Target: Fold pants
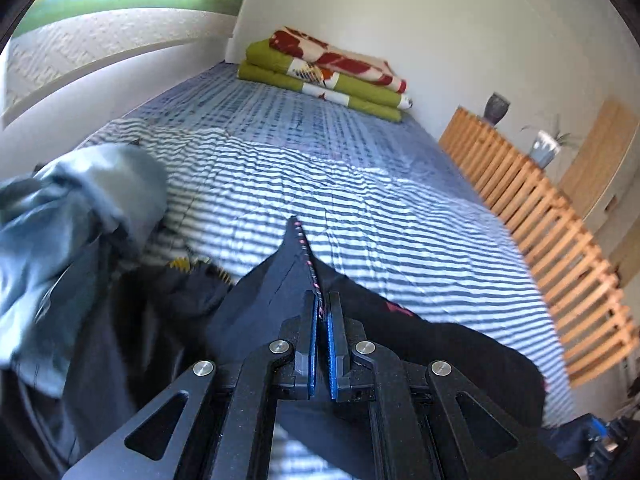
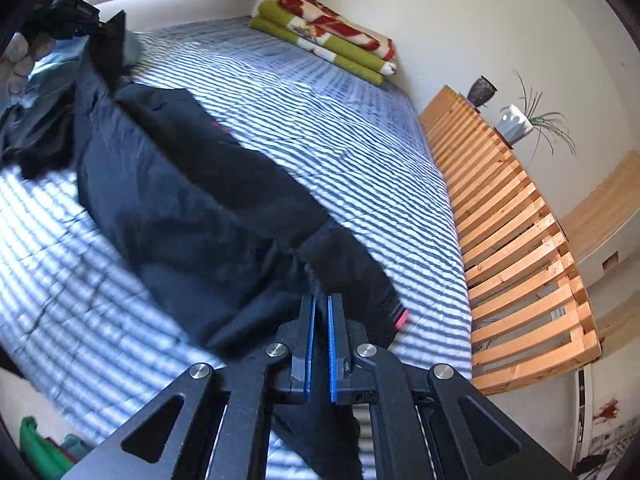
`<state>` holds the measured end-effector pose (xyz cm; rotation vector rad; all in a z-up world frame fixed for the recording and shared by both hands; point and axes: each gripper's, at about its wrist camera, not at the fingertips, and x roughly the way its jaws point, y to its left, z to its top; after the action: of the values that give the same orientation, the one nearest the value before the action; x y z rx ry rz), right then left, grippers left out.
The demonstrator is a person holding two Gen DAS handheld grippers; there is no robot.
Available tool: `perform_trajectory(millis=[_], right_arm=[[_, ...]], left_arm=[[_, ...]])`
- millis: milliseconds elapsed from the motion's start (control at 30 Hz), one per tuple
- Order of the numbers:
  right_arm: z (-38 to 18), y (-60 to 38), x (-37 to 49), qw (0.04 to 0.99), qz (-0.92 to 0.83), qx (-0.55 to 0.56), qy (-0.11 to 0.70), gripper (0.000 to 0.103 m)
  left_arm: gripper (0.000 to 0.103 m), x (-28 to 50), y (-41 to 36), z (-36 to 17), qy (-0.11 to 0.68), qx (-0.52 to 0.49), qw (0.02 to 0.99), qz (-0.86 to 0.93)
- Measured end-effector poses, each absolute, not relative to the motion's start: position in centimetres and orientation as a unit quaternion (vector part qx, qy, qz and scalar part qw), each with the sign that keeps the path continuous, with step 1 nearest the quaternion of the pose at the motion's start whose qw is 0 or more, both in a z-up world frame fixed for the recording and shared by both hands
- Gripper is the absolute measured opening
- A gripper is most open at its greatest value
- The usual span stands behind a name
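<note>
Dark navy pants (image 2: 192, 184) with pink trim stretch across the striped bed, from the far left toward the near right. My right gripper (image 2: 321, 304) is shut on the dark cloth at the near end, beside a cuff with a pink edge (image 2: 401, 317). In the left wrist view my left gripper (image 1: 323, 302) is shut on a raised corner of the pants (image 1: 276, 284), whose pink-stitched edge (image 1: 304, 248) sticks up between the fingers. In the right wrist view the left gripper (image 2: 100, 28) shows at the far left, holding a peak of cloth up.
The bed has a blue-and-white striped cover (image 1: 360, 184). Folded green and red blankets (image 1: 328, 72) lie at its far end. A pile of light blue garments (image 1: 68, 216) sits left. A wooden slatted frame (image 2: 516, 232) runs along the right side, with a vase (image 2: 482, 90) and a potted plant (image 2: 516, 122).
</note>
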<state>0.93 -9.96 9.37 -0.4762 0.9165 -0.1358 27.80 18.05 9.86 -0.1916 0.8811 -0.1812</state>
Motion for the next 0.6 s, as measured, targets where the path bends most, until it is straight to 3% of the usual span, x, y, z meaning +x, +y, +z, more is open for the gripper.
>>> perform_trajectory(millis=[333, 600], right_arm=[[2.3, -15.2, 14.1, 0.842, -0.111, -0.23, 0.475, 0.005], [-2.4, -16.8, 19.2, 0.828, -0.127, -0.249, 0.486, 0.005]], left_arm=[[0.004, 41.1, 11.1, 0.9, 0.476, -0.039, 0.877, -0.049], [0.004, 45.4, 8.4, -5.8, 0.497, 0.004, 0.867, -0.013]])
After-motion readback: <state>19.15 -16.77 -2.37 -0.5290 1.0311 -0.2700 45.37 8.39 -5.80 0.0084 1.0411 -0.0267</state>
